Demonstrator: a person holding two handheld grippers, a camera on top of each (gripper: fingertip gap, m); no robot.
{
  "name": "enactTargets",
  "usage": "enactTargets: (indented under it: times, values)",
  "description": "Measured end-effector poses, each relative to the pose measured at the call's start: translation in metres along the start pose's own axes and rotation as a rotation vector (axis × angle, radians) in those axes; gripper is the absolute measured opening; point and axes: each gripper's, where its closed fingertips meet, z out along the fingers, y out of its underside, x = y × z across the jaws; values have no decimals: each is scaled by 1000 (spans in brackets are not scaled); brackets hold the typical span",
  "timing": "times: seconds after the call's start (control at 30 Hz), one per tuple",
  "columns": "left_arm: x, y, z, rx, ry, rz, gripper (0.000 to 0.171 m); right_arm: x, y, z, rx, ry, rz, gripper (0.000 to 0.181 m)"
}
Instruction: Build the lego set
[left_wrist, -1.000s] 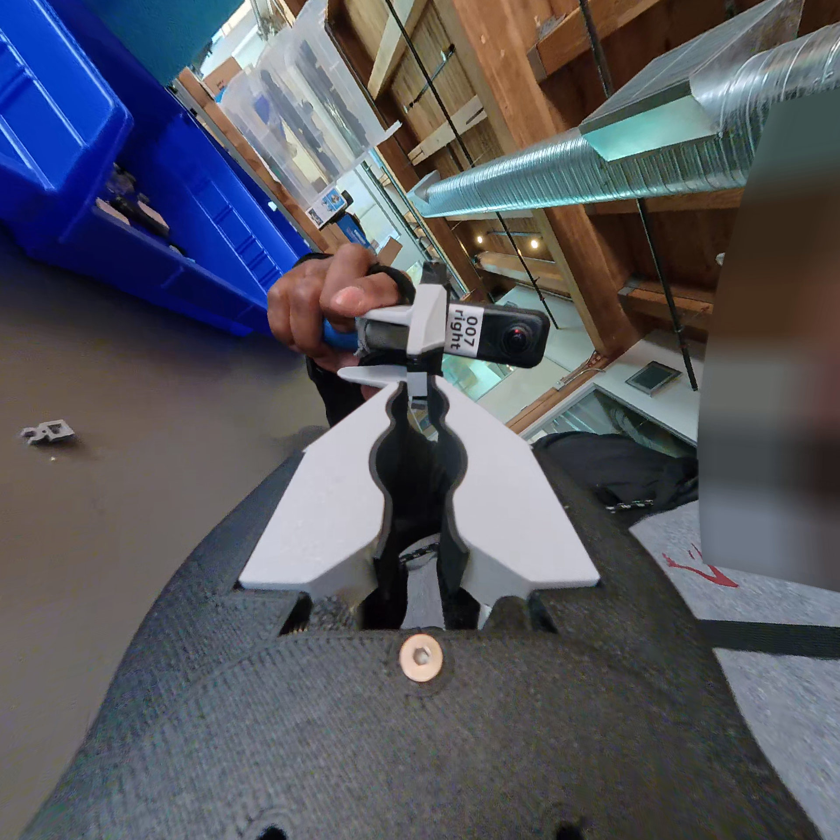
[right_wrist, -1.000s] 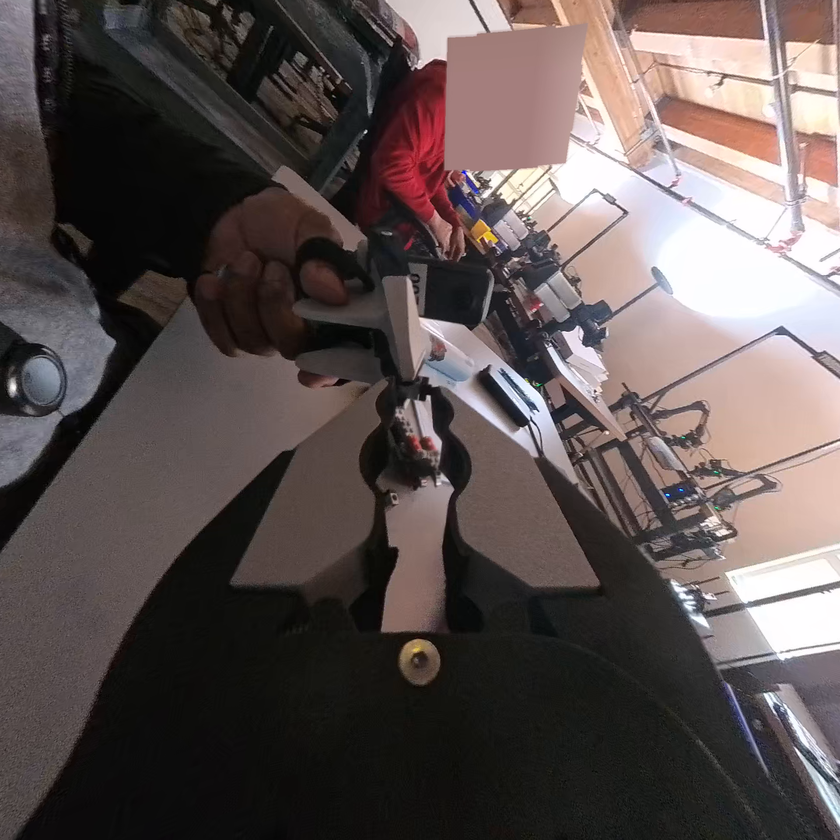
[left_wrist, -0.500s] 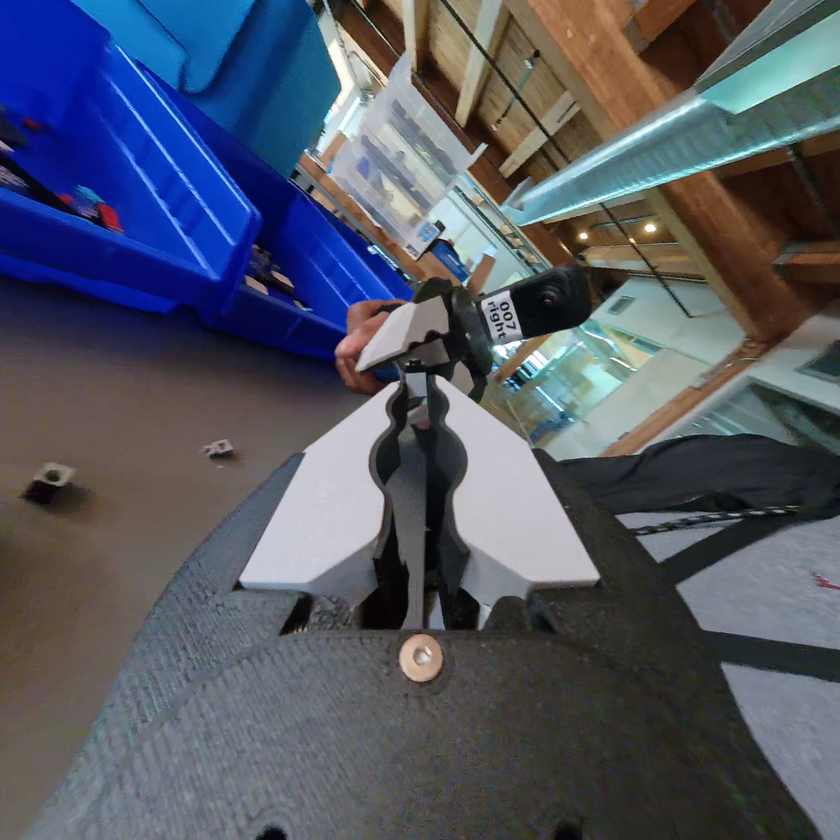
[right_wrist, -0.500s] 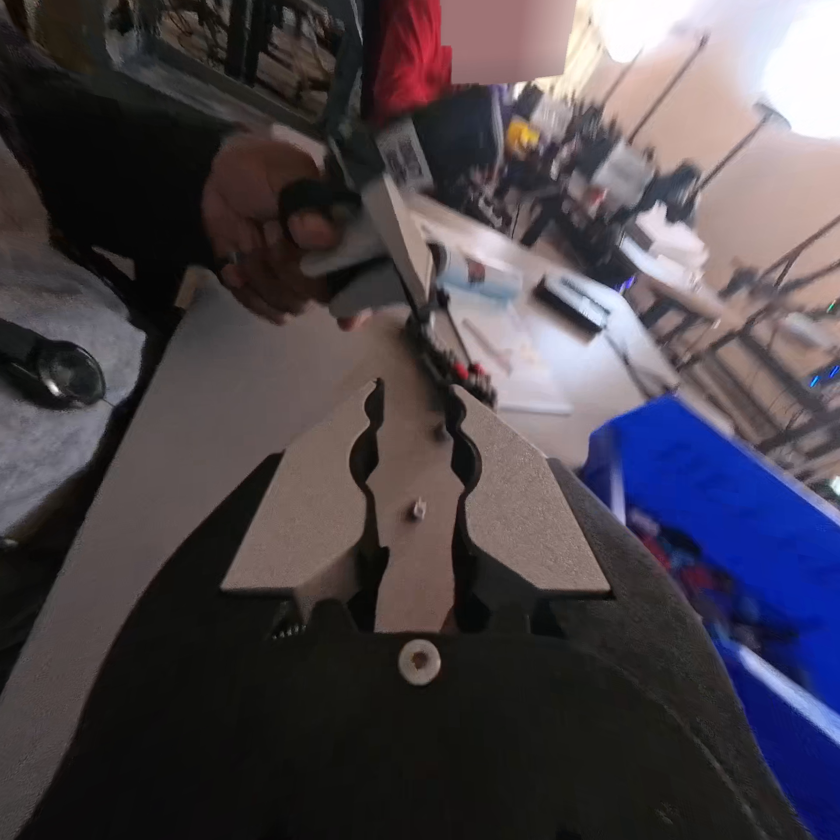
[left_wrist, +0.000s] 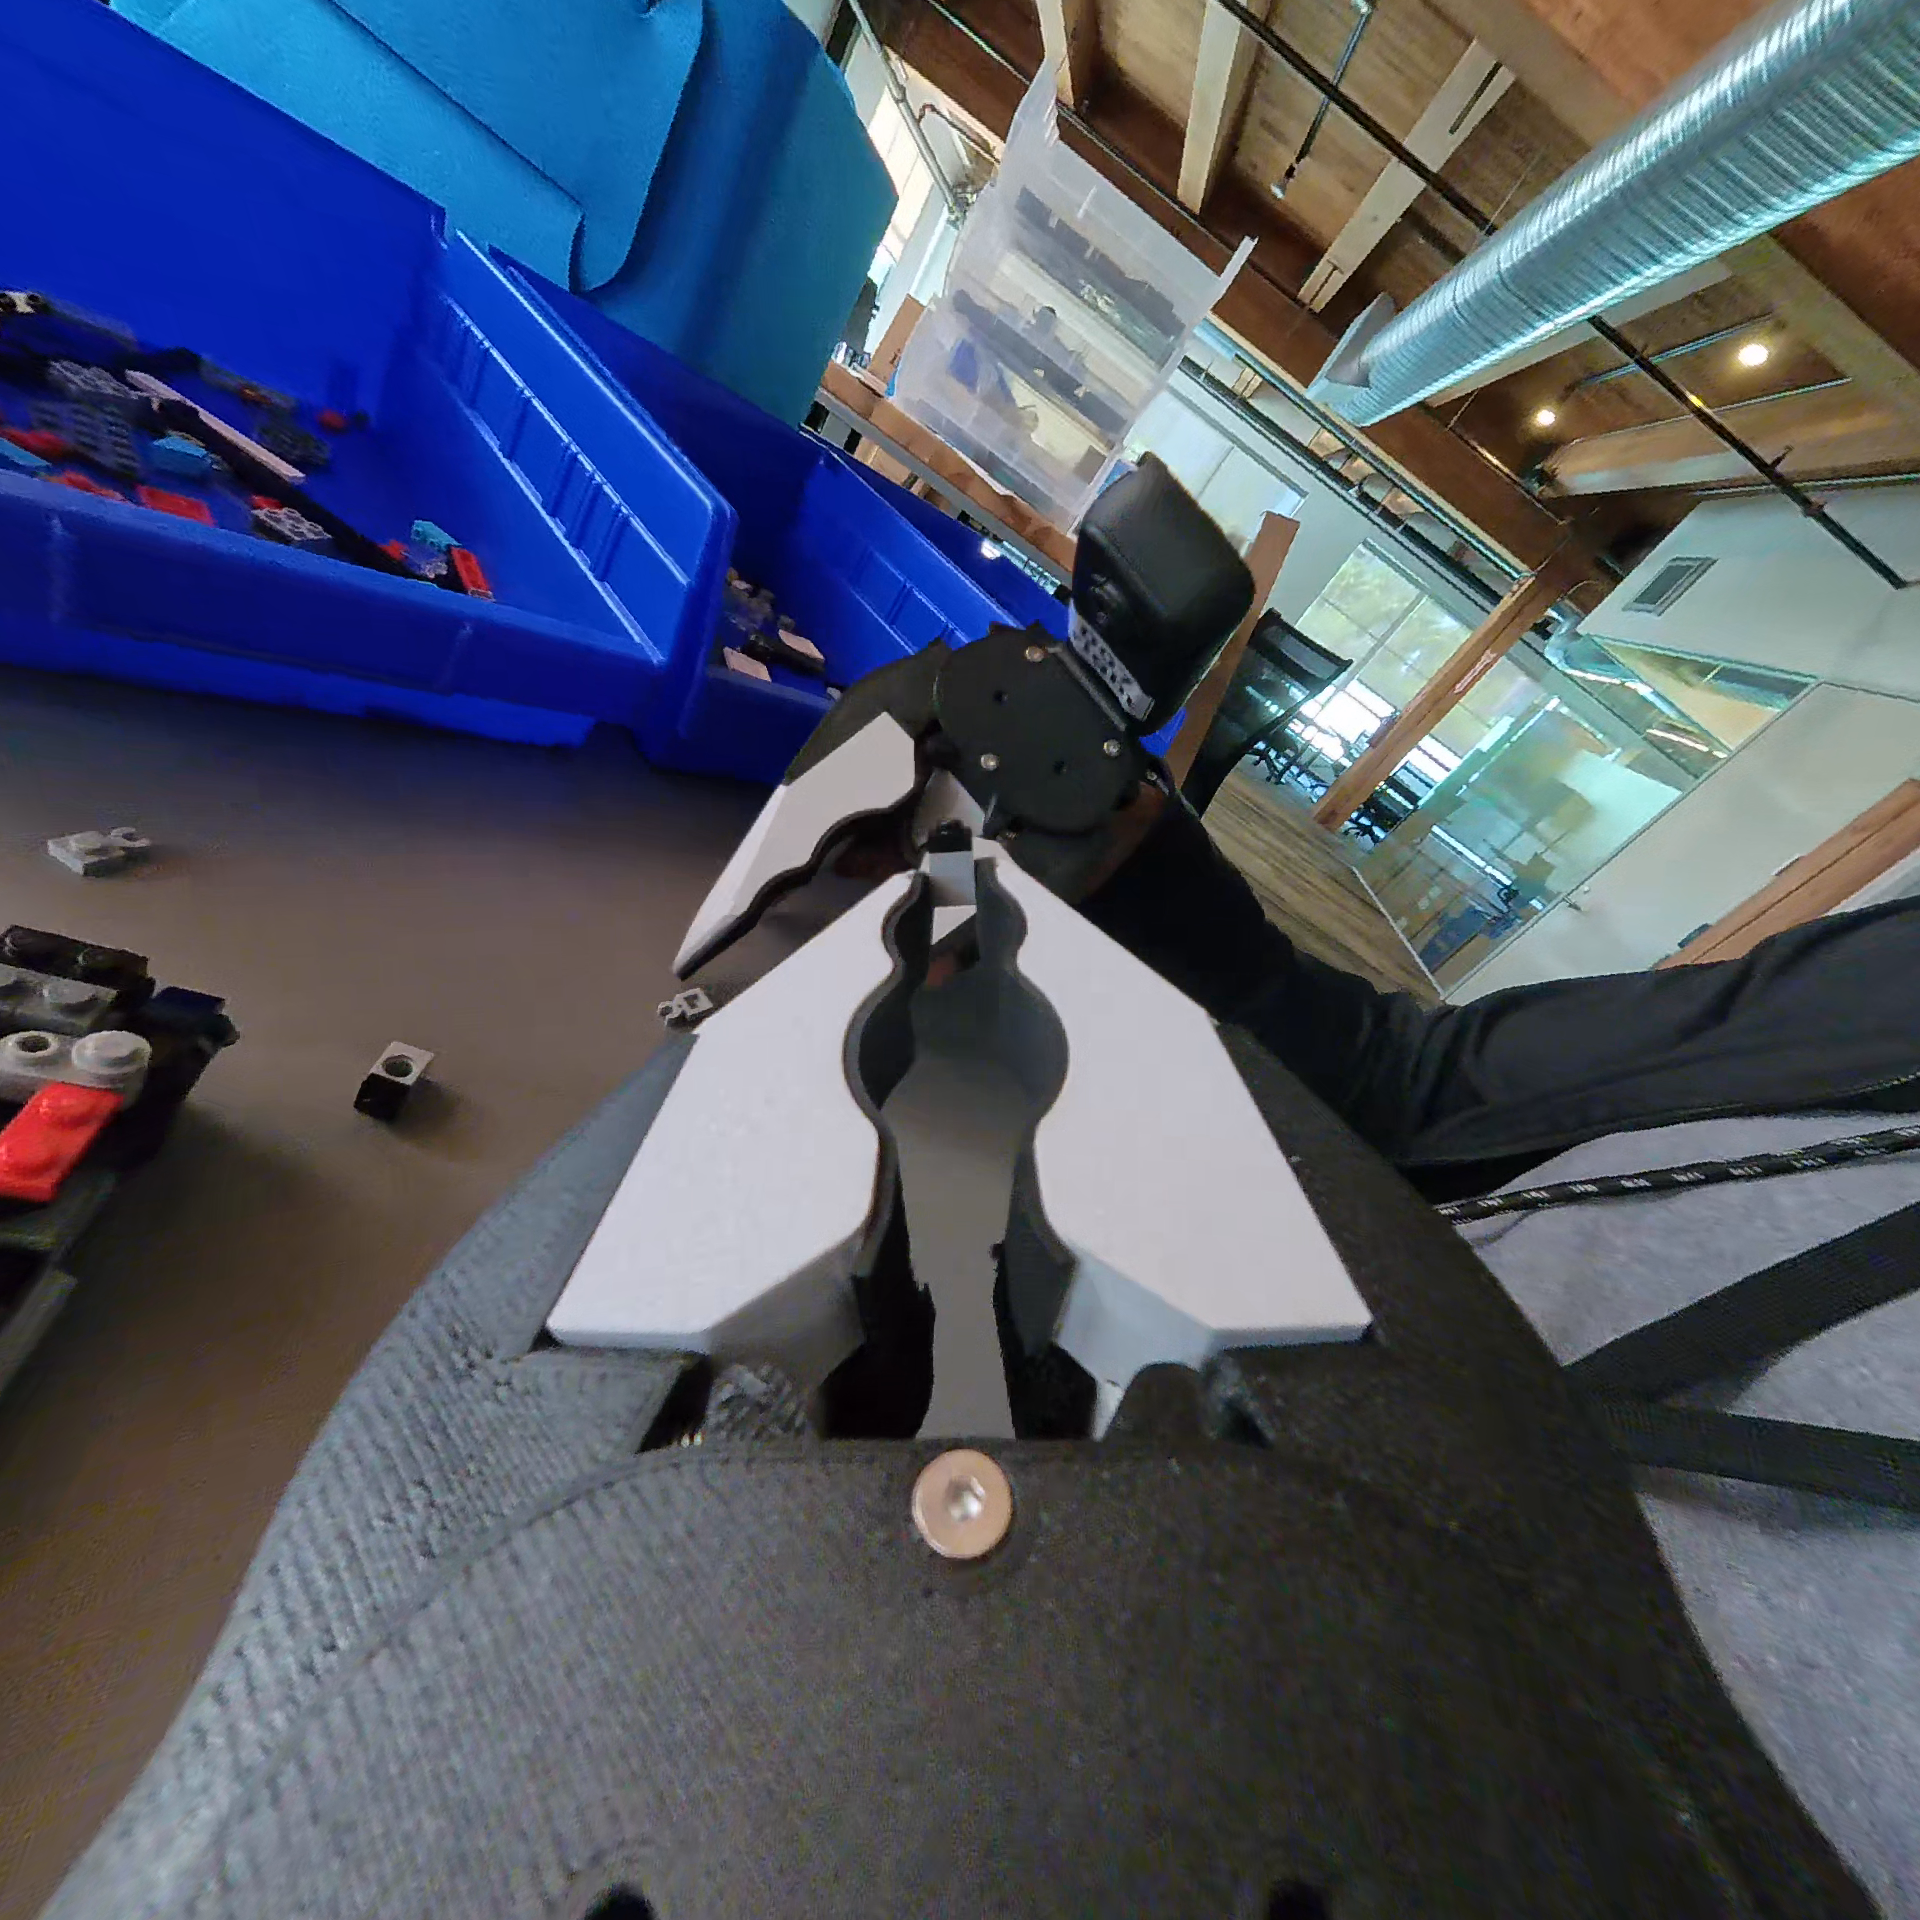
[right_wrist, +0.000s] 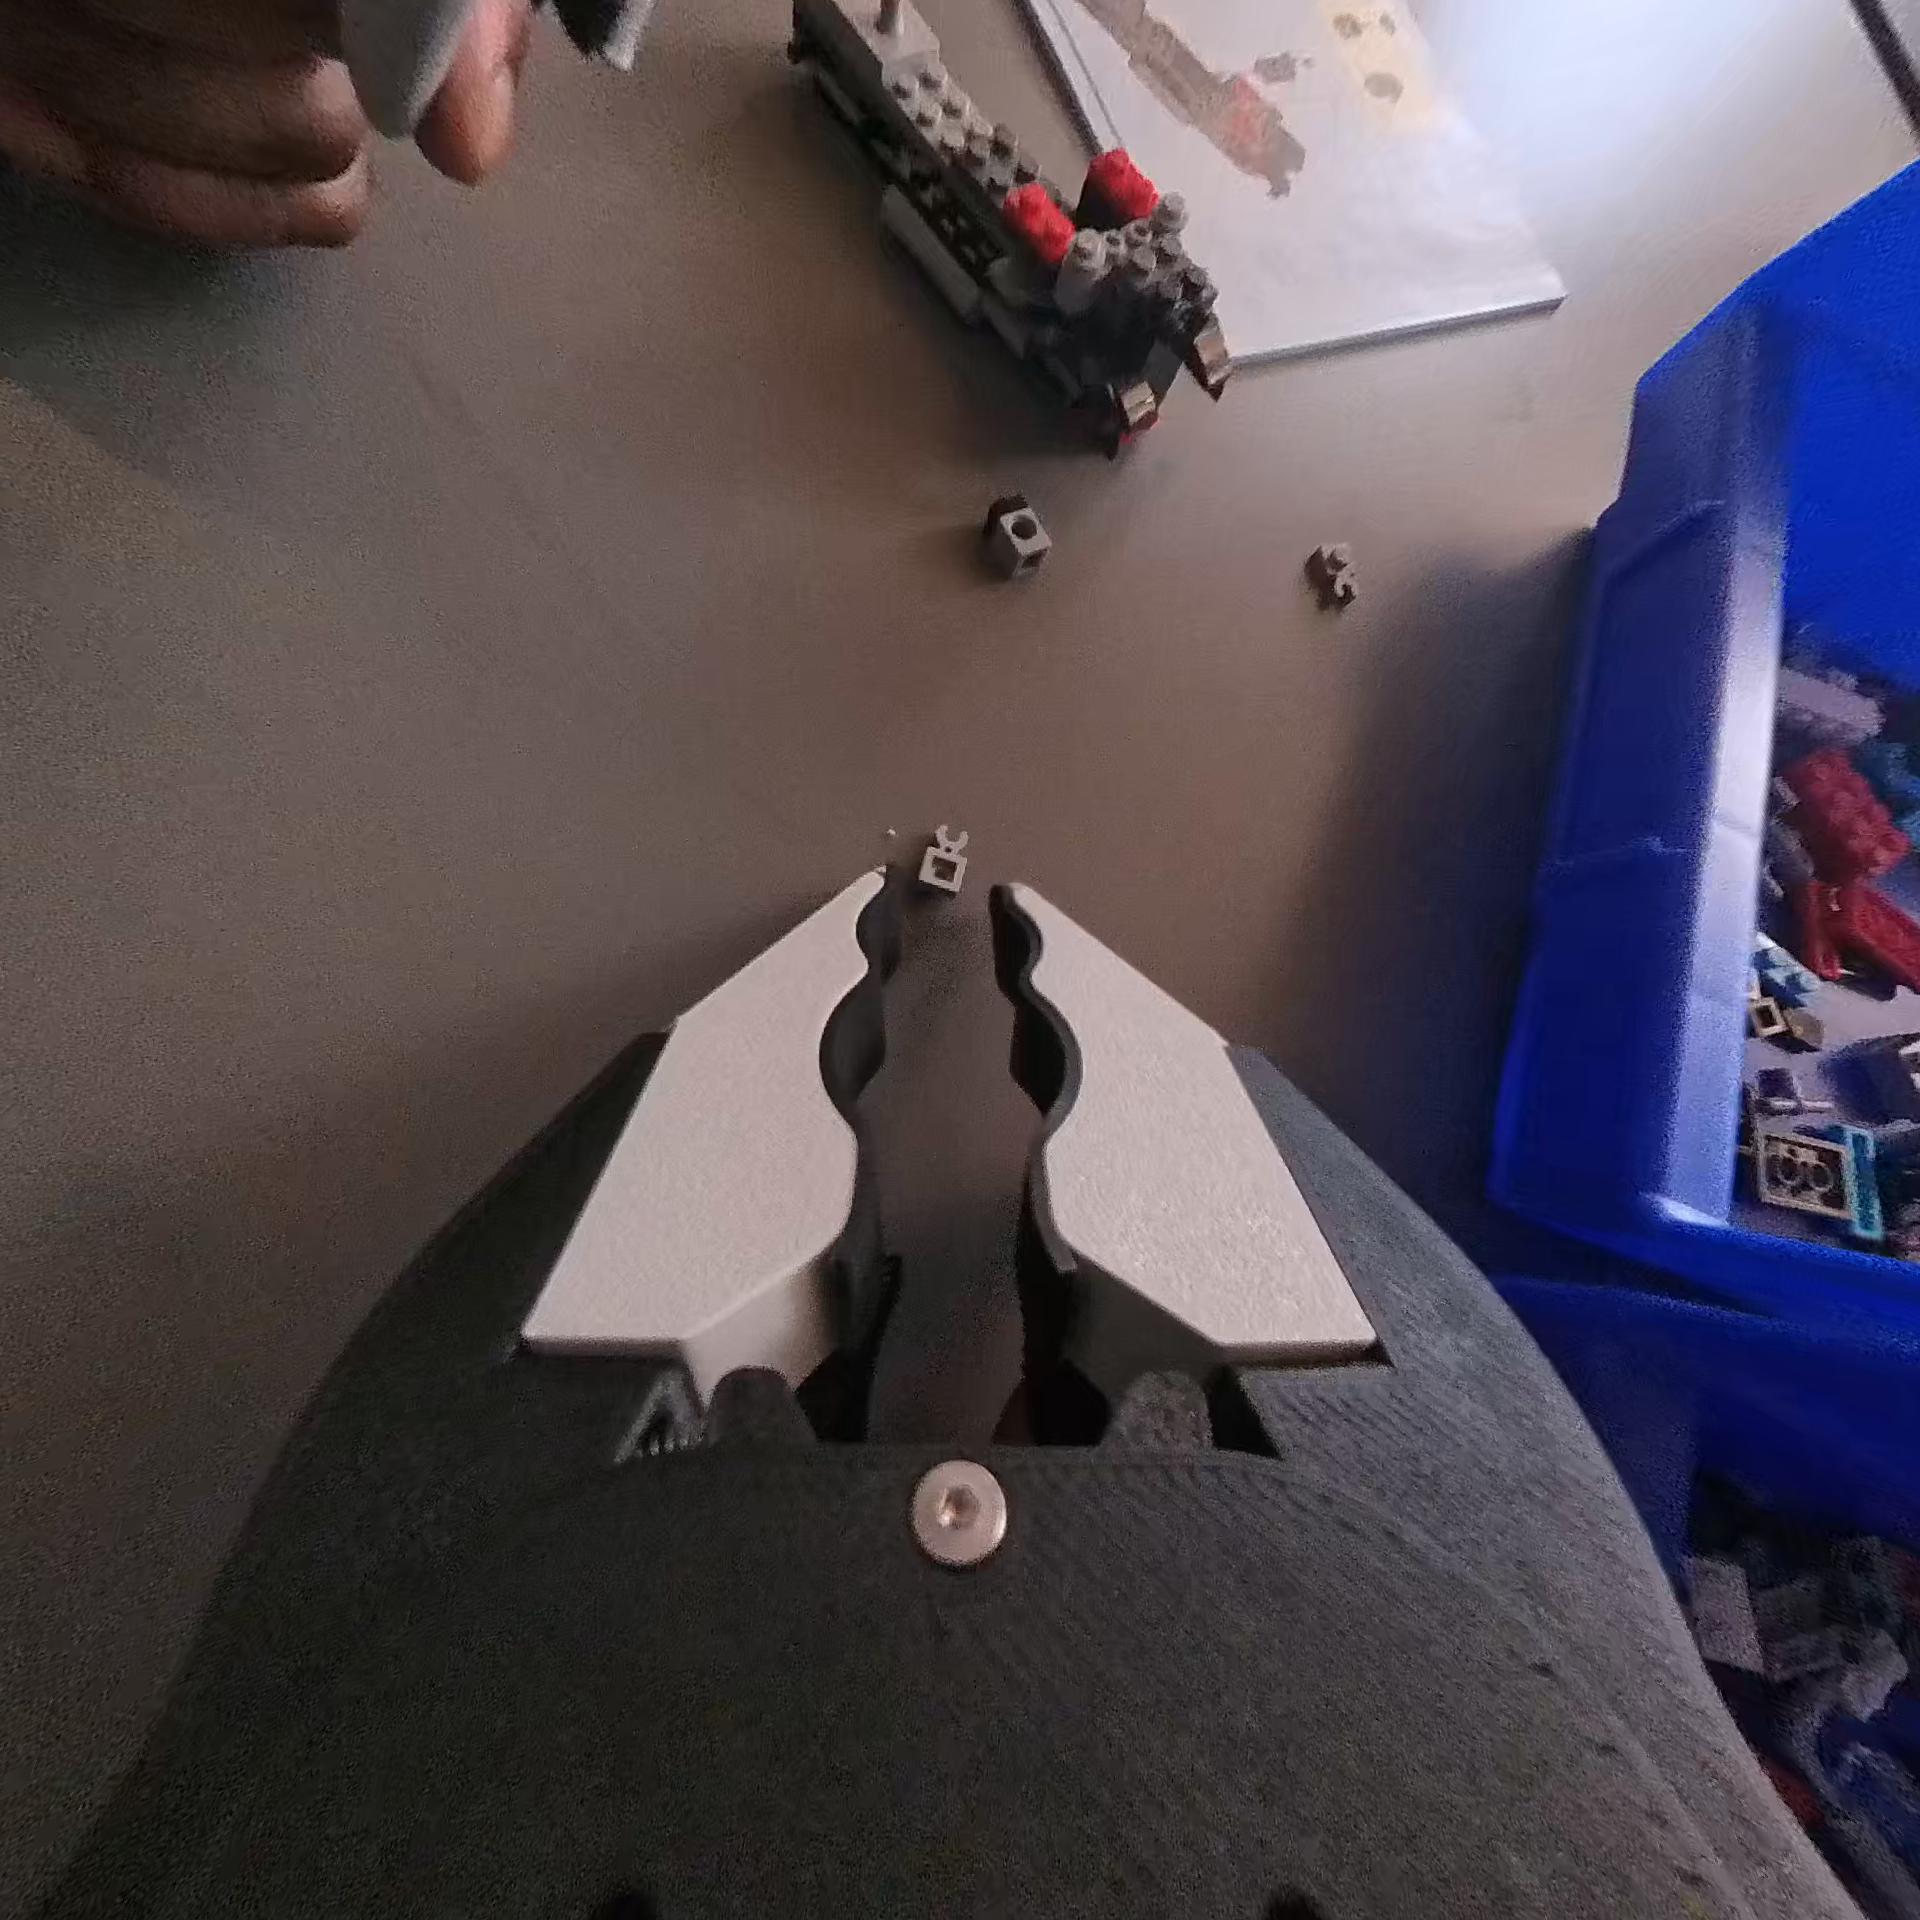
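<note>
Lego model (right_wrist: 1039, 223), partly built, black and grey with 2 red bricks on top: stands on the grey counter (right_wrist: 520, 644) at the far side in the right wrist view, its far end overlapping a white instruction sheet (right_wrist: 1351, 156); also at the left edge of the left wrist view (left_wrist: 73, 1081). Right claw (right_wrist: 940, 896): narrowly parted, holding nothing, tips low over the counter with a small grey clip piece (right_wrist: 943, 860) just beyond them, apart from both fingers. Left claw (left_wrist: 951, 883): nearly closed, a narrow gap at the tips; whether anything is gripped cannot be told. Loose parts: 1 dark cube with a hole (right_wrist: 1016, 535) and 1 further grey clip (right_wrist: 1333, 575), both between the model and the right claw, well apart. Blue bin (right_wrist: 1683, 831) of mixed bricks bounds the right side; bare counter runs open to the left. A hand (right_wrist: 239, 114) sits at the top-left corner of the right wrist view.
</note>
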Motion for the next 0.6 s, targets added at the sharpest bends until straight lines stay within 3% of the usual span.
enactTargets:
  times: [0.17, 0.3, 0.4, 0.6]
  values:
    - [-3, 1, 1, 8, -1, -10, 8, 1, -5, 1, 29, 17, -11, 10]
    - [-7, 4, 3, 7, -14, -17, 8, 6, -28, -13, 191, 59, -10, 10]
    - [-8, 3, 4, 11, -18, -11, 8, 9, -40, -26, 302, 93, 15, 22]
    - [-10, 3, 5, 12, -32, -16, 8, 28, -22, -36, 283, 180, 103, 21]
